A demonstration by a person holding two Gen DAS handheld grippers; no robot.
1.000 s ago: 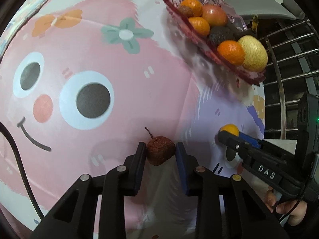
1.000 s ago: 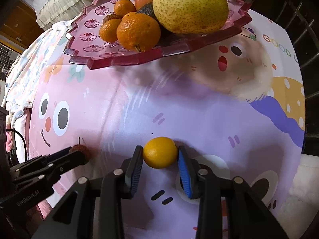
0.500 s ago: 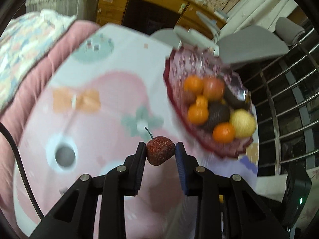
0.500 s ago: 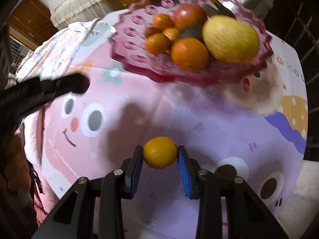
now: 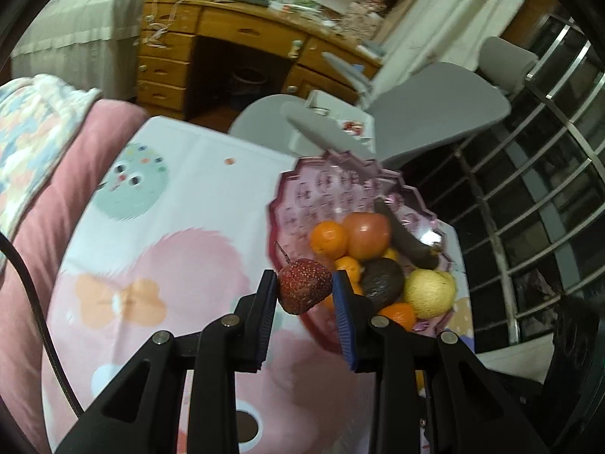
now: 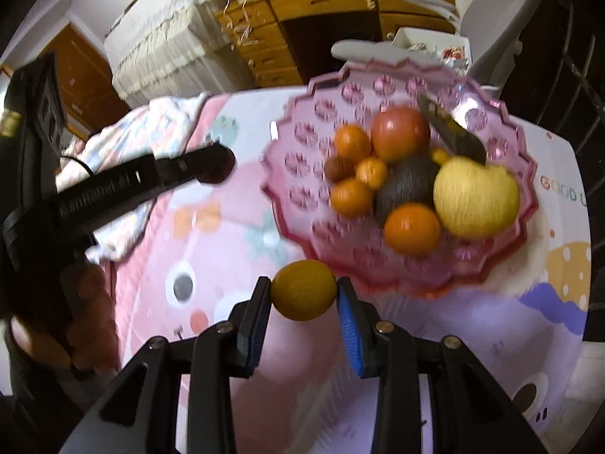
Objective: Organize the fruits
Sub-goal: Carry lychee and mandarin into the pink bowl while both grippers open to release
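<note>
Left claw (image 5: pixel 305 291) gripped a red strawberry (image 5: pixel 304 290) above the counter's (image 5: pixel 196 196) patterned cloth, beside the pink fruit plate (image 6: pixel 302 159). Right claw (image 6: pixel 303 290) clamped a small orange (image 6: pixel 303 289) just before that plate's rim.

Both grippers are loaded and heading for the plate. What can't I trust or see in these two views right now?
- Left wrist view: the left gripper and its red fruit cover the near rim of the pink plate.
- Left wrist view: the right gripper is only a dark blur at the lower right edge.
- Right wrist view: motion blur smears the plate's rim beyond the yellow fruit.
</note>
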